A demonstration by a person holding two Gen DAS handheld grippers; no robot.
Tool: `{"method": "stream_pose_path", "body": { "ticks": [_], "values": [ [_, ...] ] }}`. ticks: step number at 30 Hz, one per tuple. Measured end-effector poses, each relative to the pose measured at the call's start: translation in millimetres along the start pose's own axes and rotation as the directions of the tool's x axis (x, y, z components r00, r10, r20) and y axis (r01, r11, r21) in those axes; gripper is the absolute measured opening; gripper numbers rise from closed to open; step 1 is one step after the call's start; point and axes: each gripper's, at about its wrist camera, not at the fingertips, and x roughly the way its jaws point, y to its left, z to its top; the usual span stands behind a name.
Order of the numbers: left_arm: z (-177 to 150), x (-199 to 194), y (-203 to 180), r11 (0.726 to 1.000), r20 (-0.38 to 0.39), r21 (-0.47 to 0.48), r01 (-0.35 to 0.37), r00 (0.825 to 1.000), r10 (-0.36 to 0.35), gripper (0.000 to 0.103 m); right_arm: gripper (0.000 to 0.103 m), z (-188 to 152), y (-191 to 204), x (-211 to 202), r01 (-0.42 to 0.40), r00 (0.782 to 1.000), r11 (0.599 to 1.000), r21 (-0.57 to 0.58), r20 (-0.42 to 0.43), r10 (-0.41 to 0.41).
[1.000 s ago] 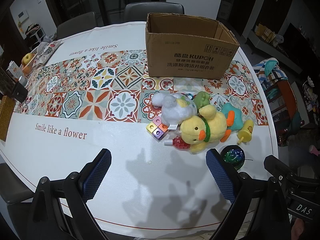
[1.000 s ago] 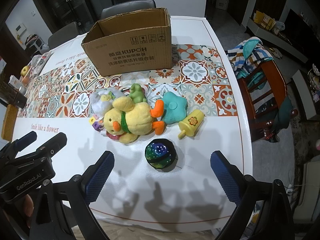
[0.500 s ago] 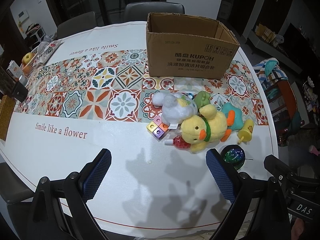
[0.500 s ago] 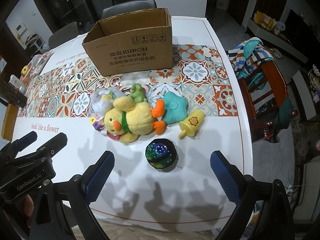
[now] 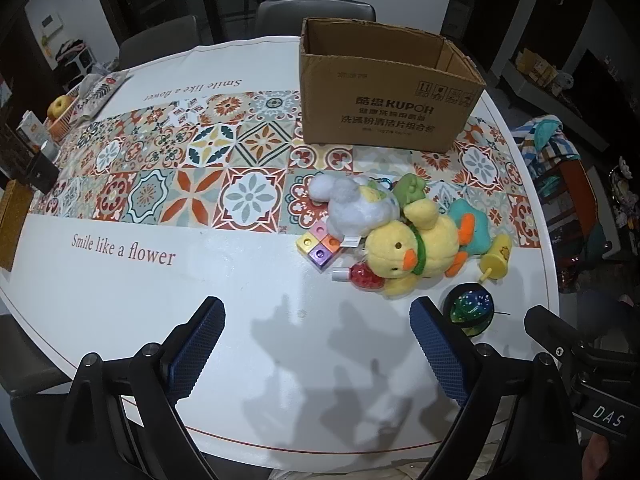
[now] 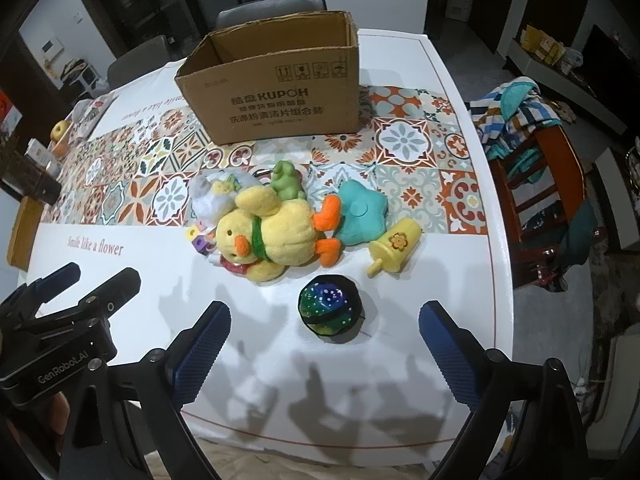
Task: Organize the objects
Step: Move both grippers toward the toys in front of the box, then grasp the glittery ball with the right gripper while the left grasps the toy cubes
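Both grippers, left (image 5: 316, 344) and right (image 6: 324, 348), were spread, empty. Yellow duck plush (image 6: 272, 232) at 12 o'clock: likely soft, light; pinch its belly.

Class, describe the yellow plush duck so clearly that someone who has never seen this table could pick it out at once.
Start at the open cardboard box on the tiled table runner; a heap of toys lies on the near side of it. The yellow plush duck lies on its side in the middle of that heap. It is the largest toy there, the only one with an orange beak, orange feet and a green scarf.
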Motion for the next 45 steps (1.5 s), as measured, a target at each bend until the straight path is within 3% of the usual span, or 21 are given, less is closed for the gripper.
{"method": "stream_pose_path", "body": {
  "ticks": [9, 16, 31, 41, 45],
  "values": [
    [1.3, 12.2, 9.4, 0.999, -0.039, 0.025, 0.031, 0.999, -0.030, 0.094, 0.093, 0.2, 9.5, 8.8, -0.019, 1.000, 1.000, 0.008, -0.021, 0.020],
    [10.6, 36.5, 17.7, 0.992, -0.093, 0.109, 0.069, 0.994, -0.059, 0.090, 0.090, -0.1, 13.7, 24.9, -0.016, 0.998, 0.995, 0.099, -0.053, 0.022],
    [31.5, 94.4, 12.5, 0.966, -0.153, 0.234, 0.114, 0.985, -0.079, 0.084, 0.084, -7.1, 8.5, 74.9, -0.038, 0.991, 0.986, 0.165, -0.117, 0.058],
    [35.9, 129.8, 1.0, 0.953, -0.192, 0.270, 0.138, 0.978, -0.087, 0.083, 0.082, -10.4, -1.2, 103.4, -0.047, 0.986, 0.987, 0.152, -0.149, 0.070],
    [35.2, 143.0, -0.6, 0.951, -0.201, 0.273, 0.144, 0.975, -0.090, 0.082, 0.082, -7.4, -2.5, 107.5, -0.011, 0.992, 0.991, 0.135, -0.124, 0.028]
  ]
}}
